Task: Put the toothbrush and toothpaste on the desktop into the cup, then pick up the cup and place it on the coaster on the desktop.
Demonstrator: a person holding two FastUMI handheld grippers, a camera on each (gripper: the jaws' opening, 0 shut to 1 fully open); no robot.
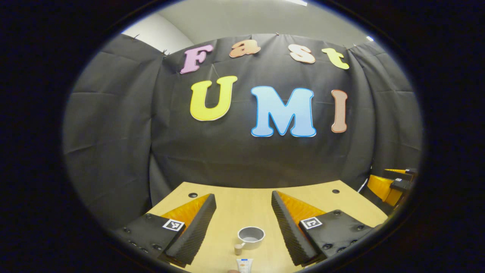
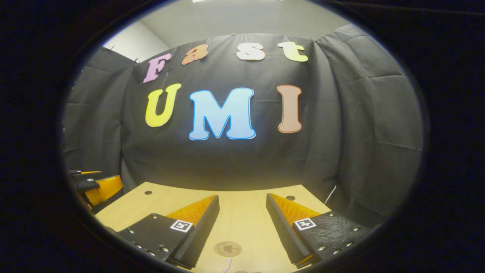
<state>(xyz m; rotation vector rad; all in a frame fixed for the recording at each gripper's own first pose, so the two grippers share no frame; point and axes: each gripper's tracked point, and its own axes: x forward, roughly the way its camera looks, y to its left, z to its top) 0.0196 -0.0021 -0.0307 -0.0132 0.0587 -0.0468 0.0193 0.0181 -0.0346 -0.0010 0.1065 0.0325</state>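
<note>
Left gripper view: we see the left tool (image 1: 242,220) held above the wooden counter (image 1: 242,204), its two fingers spread wide with nothing between them. The grey cup (image 1: 251,237) stands upright on the counter, apart from both fingers and closer to the right-hand one. The cup looks empty from here, mouth up, with a short handle (image 1: 239,248) sticking out toward the camera on its left side. Just nearer the camera than the cup lies the toothpaste (image 1: 244,264), a white tube flat on the counter, cut off by the bottom edge of the view, close to the cup handle but not touching it as far as we can tell. A small rounded bit shows right at the bottom edge beside the tube; we cannot tell what it is. Far right of the cup, off past the counter edge, we see the right tool (image 1: 396,182), held apart from everything.

Right gripper view: the right tool (image 2: 242,216) is also spread wide, holding nothing, above the same counter. The round brown coaster (image 2: 227,248) lies flat on the counter between its fingers, nearer the left-hand one, nothing on it. Just nearer the camera than the coaster a thin pale piece (image 2: 227,264) shows, maybe the toothbrush; we cannot tell. The left tool (image 2: 93,185) sits far left of the coaster.
</note>
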